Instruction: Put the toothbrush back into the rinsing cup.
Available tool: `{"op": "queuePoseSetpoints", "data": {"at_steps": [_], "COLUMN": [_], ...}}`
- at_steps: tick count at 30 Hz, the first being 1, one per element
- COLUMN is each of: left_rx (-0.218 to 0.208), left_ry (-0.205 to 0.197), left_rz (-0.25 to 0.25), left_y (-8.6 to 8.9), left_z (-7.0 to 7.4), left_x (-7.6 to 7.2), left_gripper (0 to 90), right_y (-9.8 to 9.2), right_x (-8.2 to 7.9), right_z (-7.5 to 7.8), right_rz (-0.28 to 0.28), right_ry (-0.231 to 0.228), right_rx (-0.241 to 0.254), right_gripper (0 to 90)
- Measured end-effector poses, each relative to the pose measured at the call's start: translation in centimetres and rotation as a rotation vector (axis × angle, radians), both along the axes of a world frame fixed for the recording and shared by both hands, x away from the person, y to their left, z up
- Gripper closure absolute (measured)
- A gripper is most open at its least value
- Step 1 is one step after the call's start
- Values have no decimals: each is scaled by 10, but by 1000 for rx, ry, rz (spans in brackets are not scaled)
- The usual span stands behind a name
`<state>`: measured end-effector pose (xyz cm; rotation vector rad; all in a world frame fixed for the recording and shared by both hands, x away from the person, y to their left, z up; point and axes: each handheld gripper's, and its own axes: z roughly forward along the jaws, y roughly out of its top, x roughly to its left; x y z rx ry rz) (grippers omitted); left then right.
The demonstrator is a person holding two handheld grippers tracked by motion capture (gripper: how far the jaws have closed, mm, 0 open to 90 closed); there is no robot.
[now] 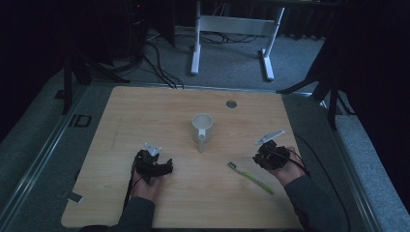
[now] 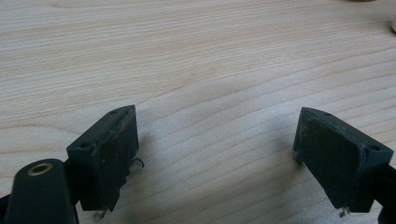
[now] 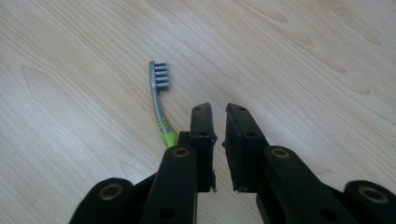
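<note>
My right claw [image 1: 271,155] sat nearer the toothbrush [image 1: 250,177] than my left claw [image 1: 153,163] did, so I judged the pick to be its job. In the right gripper view the toothbrush [image 3: 159,100] lay flat on the tabletop [image 3: 303,56], just left of the jaws, its handle running under the left jaw and its head pointing away from me. Those jaws stood nearly closed, holding nothing. The left claw [image 2: 215,154] hung wide open over bare wood. The brush was slim: grey bristled head and neck, green handle. The mug [image 1: 202,128] stood upright near mid-tabletop, well apart.
</note>
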<state>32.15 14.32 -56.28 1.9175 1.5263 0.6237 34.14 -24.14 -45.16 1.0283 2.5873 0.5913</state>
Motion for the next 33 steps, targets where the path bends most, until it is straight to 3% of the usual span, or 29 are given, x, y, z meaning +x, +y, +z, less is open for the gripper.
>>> {"op": "queuePoseSetpoints", "data": {"at_steps": [13,33], "left_rx": [-1,-1], "left_ry": [-1,-1], "left_rz": [0,0], "left_y": [0,0], "left_z": [0,0], "left_x": [0,0], "left_gripper": [146,146], "right_y": [7,20], "right_x": [3,7], "right_z": [2,-2], "right_rz": [14,70], "right_ry": [5,67], "right_rx": [-17,-65], "right_gripper": [835,865]}}
